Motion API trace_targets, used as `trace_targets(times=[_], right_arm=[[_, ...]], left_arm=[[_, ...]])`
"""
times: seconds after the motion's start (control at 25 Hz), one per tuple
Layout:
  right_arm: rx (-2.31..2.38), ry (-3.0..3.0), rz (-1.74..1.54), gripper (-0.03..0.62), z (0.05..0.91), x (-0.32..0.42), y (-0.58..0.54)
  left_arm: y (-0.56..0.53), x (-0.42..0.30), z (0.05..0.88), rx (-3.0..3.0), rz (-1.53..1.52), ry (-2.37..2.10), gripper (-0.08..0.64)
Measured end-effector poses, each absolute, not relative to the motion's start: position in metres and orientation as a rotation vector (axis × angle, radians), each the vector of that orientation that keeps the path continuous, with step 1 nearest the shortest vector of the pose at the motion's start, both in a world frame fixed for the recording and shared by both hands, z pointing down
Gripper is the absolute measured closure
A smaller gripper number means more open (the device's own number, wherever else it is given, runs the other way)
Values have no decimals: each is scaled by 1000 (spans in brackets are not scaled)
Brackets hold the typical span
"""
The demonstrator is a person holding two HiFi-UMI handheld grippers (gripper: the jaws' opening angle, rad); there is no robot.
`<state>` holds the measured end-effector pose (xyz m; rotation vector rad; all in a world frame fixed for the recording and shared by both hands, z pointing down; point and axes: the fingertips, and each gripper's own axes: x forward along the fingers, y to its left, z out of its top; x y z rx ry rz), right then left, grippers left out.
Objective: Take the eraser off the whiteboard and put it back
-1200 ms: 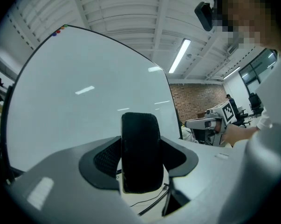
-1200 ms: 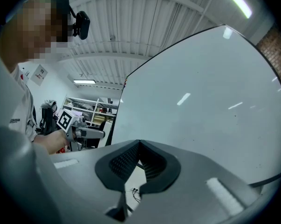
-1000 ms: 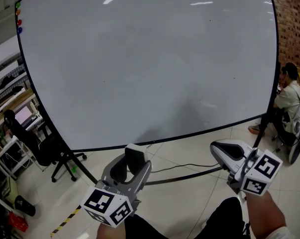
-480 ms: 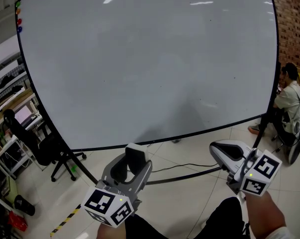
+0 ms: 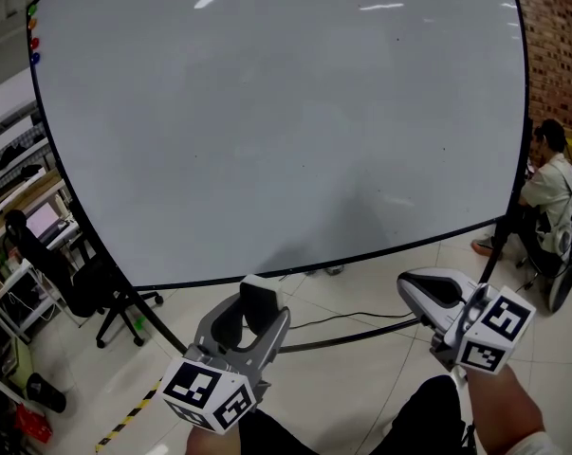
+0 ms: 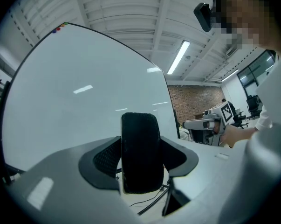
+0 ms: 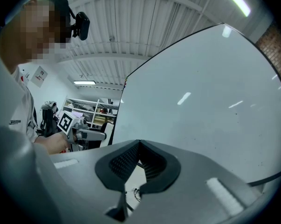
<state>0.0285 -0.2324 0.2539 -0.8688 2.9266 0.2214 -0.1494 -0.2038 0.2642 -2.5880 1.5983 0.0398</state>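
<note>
The black eraser [image 6: 140,150], with a white back, stands upright between the jaws of my left gripper [image 5: 254,303], which is shut on it. That gripper is held low, just in front of the bottom edge of the big whiteboard [image 5: 286,112] and apart from it. The board's face is bare. My right gripper [image 5: 420,283] hovers level at the lower right, shut with nothing in it; in the right gripper view its ridged pads [image 7: 131,158] meet at the tips. Each gripper shows small in the other's view.
Coloured magnets [image 5: 34,34] sit at the board's top left corner. A person [image 5: 554,190] sits at the right edge by a brick wall. A black office chair [image 5: 88,284] and shelves stand at the left. A cable [image 5: 354,315] and the board's base bar cross the tiled floor.
</note>
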Motion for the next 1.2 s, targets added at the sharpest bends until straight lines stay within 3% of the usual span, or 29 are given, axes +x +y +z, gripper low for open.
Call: trace_targets(times=[1.2], right_arm=[[-899, 2948, 252, 591, 253, 12, -260]], left_arm=[[-281, -150, 258, -2434, -164, 1674, 287]])
